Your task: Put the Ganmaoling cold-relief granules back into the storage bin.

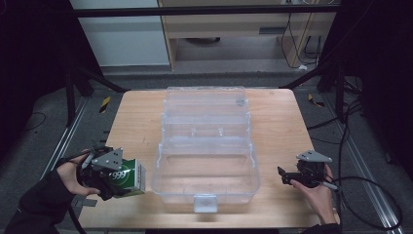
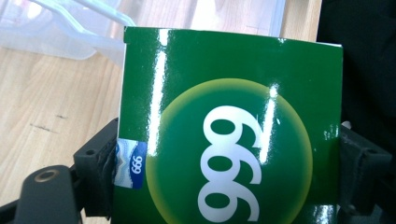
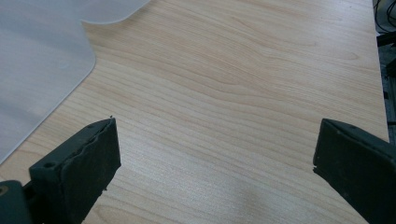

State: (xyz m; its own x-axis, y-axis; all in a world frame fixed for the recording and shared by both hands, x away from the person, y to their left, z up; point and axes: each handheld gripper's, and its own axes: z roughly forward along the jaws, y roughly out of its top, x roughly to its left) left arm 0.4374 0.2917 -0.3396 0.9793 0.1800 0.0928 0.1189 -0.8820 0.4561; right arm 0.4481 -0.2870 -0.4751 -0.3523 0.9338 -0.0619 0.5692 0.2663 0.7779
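Wooden table, light grain, set on a grey floor among black frame members. Item one: a clear plastic box, lid thrown open and lying back toward 12 o'clock, occupied the middle of the table; its front latch faced 6 o'clock, and its base held nothing visible. Item two: a glossy green carton printed with white "999" inside a yellow-rimmed circle, with a small blue-and-white label at one edge, sat at about 8 o'clock from the box, just beside its left wall, at the table's near left corner. Left tongs, held in the person's left hand, were clamped on this carton; in the left gripper view the black jaws pressed against both sides of the carton, with the box wall behind it. Right tongs, held in the right hand at about 4 o'clock from the box, stood wide apart and held nothing; the right gripper view showed bare wood between the jaws and a frosted corner of the box at 10 o'clock.
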